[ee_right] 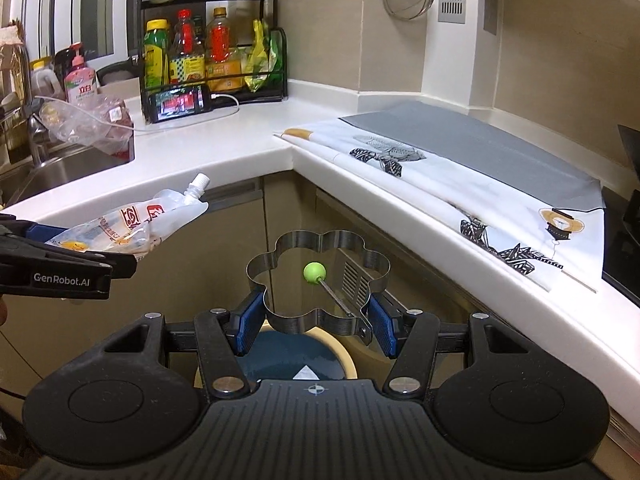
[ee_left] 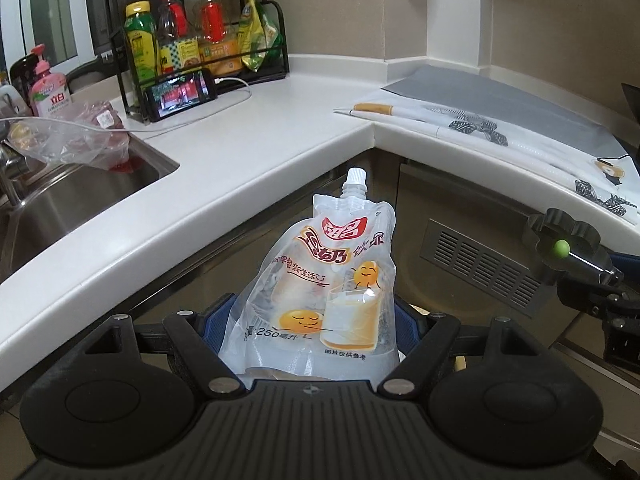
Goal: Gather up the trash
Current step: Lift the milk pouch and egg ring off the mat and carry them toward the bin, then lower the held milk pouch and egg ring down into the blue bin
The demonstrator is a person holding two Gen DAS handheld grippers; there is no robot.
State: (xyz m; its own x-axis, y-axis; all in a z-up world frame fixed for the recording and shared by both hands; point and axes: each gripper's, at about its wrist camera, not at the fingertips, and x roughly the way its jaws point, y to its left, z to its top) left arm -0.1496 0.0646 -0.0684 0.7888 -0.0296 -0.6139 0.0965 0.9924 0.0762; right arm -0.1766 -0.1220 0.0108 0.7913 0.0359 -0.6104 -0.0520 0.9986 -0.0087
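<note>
You are holding the drink pouch [ee_left: 320, 292] spout-up in the left gripper [ee_left: 316, 328], its jaws pressing on it, and clamping the flower-shaped metal ring [ee_right: 318, 284] in the right gripper [ee_right: 316, 326], both hanging above the bin [ee_right: 296, 360] beside the white counter [ee_right: 224, 160].

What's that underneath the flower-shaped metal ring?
Below the flower-shaped metal ring, held in the right gripper, sits a round bin with a dark lid and cream rim. The gripper's body hides most of it; its contents cannot be seen.
</note>
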